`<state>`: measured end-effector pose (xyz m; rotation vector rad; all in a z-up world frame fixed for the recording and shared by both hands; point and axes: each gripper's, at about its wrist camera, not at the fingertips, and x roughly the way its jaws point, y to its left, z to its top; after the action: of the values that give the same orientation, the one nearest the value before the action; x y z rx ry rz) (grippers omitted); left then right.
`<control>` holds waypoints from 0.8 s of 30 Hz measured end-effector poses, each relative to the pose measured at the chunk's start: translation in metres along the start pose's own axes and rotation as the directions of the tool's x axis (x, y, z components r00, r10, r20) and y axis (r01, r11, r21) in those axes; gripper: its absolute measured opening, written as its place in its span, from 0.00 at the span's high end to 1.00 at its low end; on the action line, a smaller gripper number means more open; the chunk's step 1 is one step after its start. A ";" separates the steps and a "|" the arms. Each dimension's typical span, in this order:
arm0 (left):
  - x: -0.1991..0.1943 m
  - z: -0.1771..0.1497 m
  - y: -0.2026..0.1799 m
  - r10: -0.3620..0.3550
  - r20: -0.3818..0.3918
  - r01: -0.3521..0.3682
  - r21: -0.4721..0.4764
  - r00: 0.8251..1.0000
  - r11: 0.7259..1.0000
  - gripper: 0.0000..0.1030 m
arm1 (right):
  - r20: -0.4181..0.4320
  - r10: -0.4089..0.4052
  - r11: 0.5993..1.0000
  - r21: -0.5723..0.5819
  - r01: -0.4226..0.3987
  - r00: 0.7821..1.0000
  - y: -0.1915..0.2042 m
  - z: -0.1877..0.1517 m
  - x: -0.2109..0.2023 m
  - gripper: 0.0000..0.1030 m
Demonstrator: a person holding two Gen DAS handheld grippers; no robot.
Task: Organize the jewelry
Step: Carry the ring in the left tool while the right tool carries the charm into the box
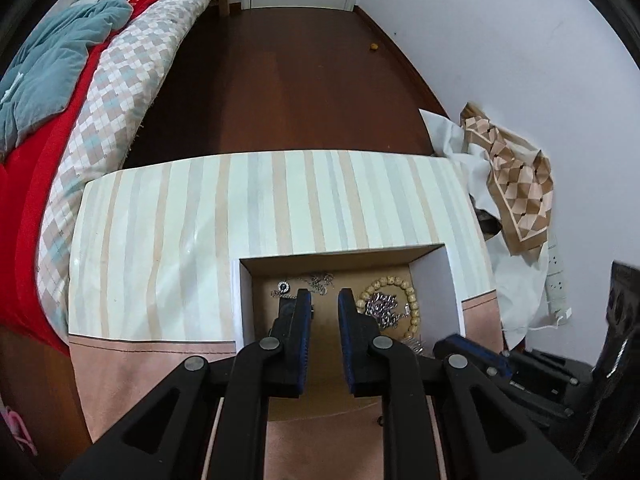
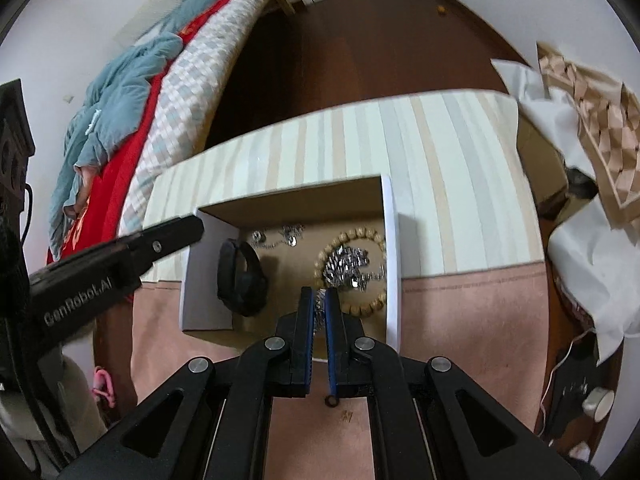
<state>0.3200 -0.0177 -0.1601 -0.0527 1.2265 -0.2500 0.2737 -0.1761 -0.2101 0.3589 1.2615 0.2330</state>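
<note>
An open cardboard box (image 1: 454, 284) (image 2: 390, 240) sits on the table. It holds a wooden bead bracelet (image 1: 412, 300) (image 2: 360, 236), a sparkly silver piece (image 1: 382, 308) (image 2: 346, 266), a thin silver chain with a pendant (image 1: 304, 282) (image 2: 280, 236) and a black band (image 2: 242, 280). My left gripper (image 1: 325, 300) is open and empty over the box. My right gripper (image 2: 319, 300) is nearly closed on a small silver piece (image 2: 320, 304) at the box's near side; it also shows in the left wrist view (image 1: 464, 346).
The table (image 1: 160, 240) (image 2: 460, 180) has a striped cloth over pink fabric. A bed (image 1: 100, 92) (image 2: 160, 92) lies to the left. White cloth and a patterned bag (image 1: 516, 184) (image 2: 592, 132) are piled at right. Dark wood floor (image 1: 288, 80) lies beyond.
</note>
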 end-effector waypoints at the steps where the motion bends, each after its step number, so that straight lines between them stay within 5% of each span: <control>1: -0.002 0.001 0.001 0.009 0.007 -0.009 -0.006 1.000 1.000 0.85 | -0.003 -0.007 1.000 0.002 0.007 1.000 -0.001 -0.001 0.000 0.86; 4: -0.010 0.002 0.006 0.030 0.033 -0.029 -0.020 0.999 0.999 0.78 | 0.013 -0.031 0.999 -0.009 0.031 0.999 -0.001 -0.002 -0.007 0.70; 6: -0.019 0.000 0.010 0.044 0.059 -0.042 -0.035 0.997 0.999 0.66 | 0.026 -0.038 0.999 -0.024 0.038 0.999 0.002 -0.003 -0.013 0.69; 8: -0.028 -0.004 0.015 0.073 0.091 -0.069 -0.048 0.993 0.996 0.44 | 0.035 -0.048 0.998 -0.032 0.049 0.998 0.005 -0.003 -0.018 0.66; 13: -0.045 -0.021 0.025 0.170 0.153 -0.162 -0.069 0.973 0.984 0.29 | 0.107 -0.169 0.981 -0.082 0.178 0.980 0.014 -0.008 -0.033 0.26; 16: -0.051 -0.038 0.029 0.226 0.177 -0.215 -0.080 0.958 0.973 0.06 | 0.134 -0.247 0.960 -0.100 0.261 0.960 0.019 -0.017 -0.036 0.10; 24: -0.062 -0.084 0.031 0.306 0.205 -0.290 -0.106 0.930 0.951 0.03 | 0.196 -0.342 0.922 -0.121 0.368 0.919 0.026 -0.044 -0.046 0.01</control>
<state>0.2267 0.0336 -0.1370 0.0419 1.0064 0.0670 0.2192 -0.1631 -0.1708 0.0087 1.1076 -0.0126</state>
